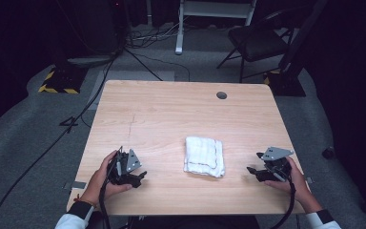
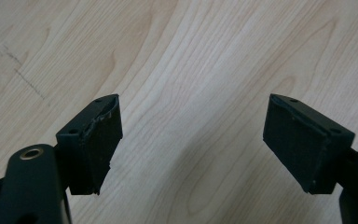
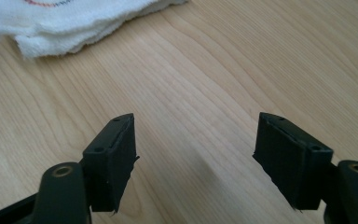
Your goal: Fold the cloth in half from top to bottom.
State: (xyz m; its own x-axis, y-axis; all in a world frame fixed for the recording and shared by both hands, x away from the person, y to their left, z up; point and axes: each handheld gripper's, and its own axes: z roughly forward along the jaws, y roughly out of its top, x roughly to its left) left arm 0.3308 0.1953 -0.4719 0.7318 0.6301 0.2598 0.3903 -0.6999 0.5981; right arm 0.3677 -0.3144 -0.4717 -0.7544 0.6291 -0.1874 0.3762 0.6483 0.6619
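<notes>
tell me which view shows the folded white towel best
The high view: the whole folded towel lies on the table between the two grippers. The right gripper view catches just its near edge and a red stripe at the top left; the left gripper view faces bare wood.

A light wooden table stands on grey carpet. A folded white towel lies on the table, near its front edge, with a thin coloured stripe near one hem. A round dark hole sits near the table's far edge. Beyond the table are a black chair, loose cables and a yellow-and-black striped base.
</notes>
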